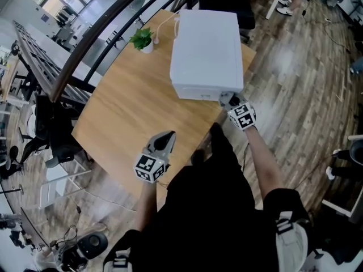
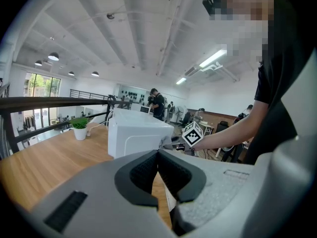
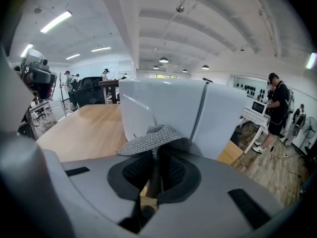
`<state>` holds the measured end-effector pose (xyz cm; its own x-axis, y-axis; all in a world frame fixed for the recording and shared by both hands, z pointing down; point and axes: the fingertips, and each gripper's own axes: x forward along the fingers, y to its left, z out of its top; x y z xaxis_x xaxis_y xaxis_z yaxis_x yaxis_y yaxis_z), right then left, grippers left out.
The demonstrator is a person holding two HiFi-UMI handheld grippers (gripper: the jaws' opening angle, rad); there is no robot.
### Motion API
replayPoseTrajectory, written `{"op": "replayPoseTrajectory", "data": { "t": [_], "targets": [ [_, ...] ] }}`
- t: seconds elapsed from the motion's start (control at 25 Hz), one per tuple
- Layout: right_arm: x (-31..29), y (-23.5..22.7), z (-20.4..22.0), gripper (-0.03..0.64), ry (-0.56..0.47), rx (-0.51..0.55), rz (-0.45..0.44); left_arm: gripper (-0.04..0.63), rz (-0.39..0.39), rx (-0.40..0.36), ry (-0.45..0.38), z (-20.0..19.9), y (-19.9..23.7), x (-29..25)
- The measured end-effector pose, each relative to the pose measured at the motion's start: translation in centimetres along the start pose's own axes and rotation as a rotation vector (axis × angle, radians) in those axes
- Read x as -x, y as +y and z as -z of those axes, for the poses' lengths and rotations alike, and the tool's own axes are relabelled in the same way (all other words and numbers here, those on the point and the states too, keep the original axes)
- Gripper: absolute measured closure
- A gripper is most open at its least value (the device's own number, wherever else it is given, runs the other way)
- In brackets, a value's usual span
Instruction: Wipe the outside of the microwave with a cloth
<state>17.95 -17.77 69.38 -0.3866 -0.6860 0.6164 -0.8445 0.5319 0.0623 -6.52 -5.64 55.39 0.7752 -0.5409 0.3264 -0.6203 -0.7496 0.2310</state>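
Note:
A white microwave [image 1: 204,52] stands on the wooden table [image 1: 130,106], its front facing me. My right gripper [image 1: 228,100] is at the microwave's lower right front corner, shut on a grey knitted cloth [image 3: 156,139] that lies against the white front [image 3: 173,113]. My left gripper [image 1: 165,140] hovers over the table's near edge, left of the microwave, jaws shut with nothing between them. In the left gripper view the microwave [image 2: 136,135] and the right gripper's marker cube [image 2: 192,133] show ahead.
A small potted plant [image 1: 143,39] stands at the table's far left corner, with a white cable [image 1: 164,24] running behind the microwave. A dark railing [image 1: 96,35] runs along the table's left. Wooden floor [image 1: 295,84] lies to the right. People stand in the background.

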Motion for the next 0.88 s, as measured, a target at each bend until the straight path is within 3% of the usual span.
{"op": "replayPoseTrajectory", "data": {
  "t": [0.88],
  "targets": [
    [-4.0,5.2,-3.1,0.600,-0.016,0.041,-0.116,0.595,-0.111,0.048,-0.022,1.0,1.7,3.8]
  ]
}}
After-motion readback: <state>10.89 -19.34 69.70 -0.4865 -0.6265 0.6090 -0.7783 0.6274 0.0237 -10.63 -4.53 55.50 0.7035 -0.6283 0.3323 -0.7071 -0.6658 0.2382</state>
